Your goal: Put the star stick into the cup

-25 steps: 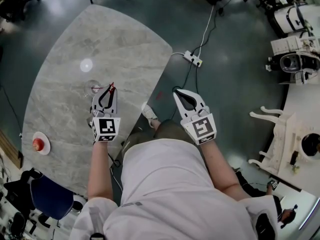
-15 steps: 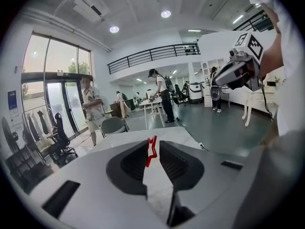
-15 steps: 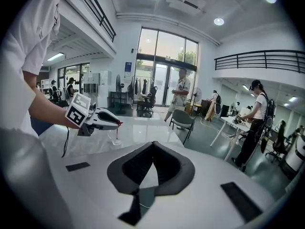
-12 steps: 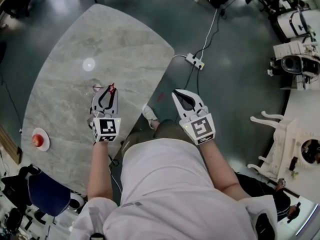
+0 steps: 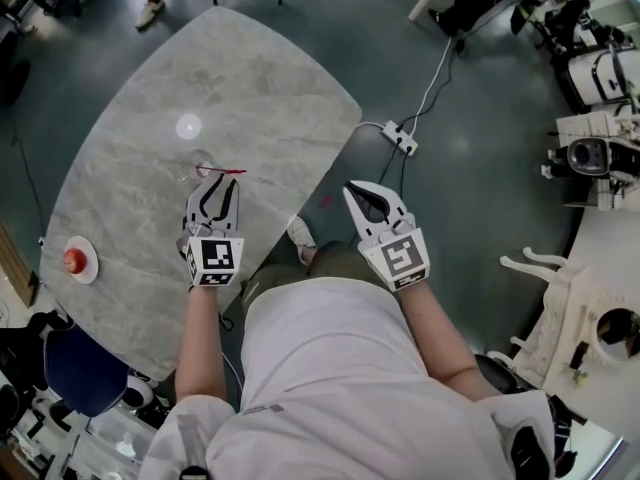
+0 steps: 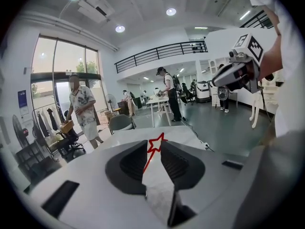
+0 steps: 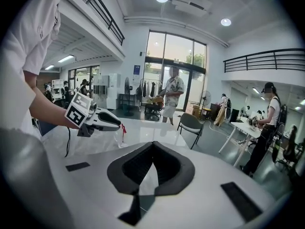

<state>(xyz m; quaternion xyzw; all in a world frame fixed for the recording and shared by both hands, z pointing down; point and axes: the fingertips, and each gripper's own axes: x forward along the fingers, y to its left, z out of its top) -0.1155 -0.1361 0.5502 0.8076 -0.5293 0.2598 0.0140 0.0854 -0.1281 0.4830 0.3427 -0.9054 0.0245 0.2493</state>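
A thin red star stick (image 5: 222, 172) lies crosswise at the tips of my left gripper (image 5: 225, 177), which is shut on it. In the left gripper view the star (image 6: 156, 144) pokes out just past the pads, and the stick runs down between them. A clear cup (image 5: 200, 165) stands on the grey marble table (image 5: 240, 78), just beyond and left of those tips. From the right gripper view, the left gripper (image 7: 97, 119) holds the stick (image 7: 123, 128) over the cup (image 7: 122, 142). My right gripper (image 5: 352, 187) hangs over the floor, right of the table, shut and empty.
A small white plate (image 5: 79, 261) with a red thing on it sits near the table's left edge. A power strip (image 5: 404, 138) and cables lie on the floor to the right. A person's feet (image 5: 152, 8) stand beyond the table's far end. A blue chair (image 5: 72, 368) is at lower left.
The head view has shifted slightly. The stick at the left gripper's tips now lies more crosswise by the cup. Both grippers keep about the same places.
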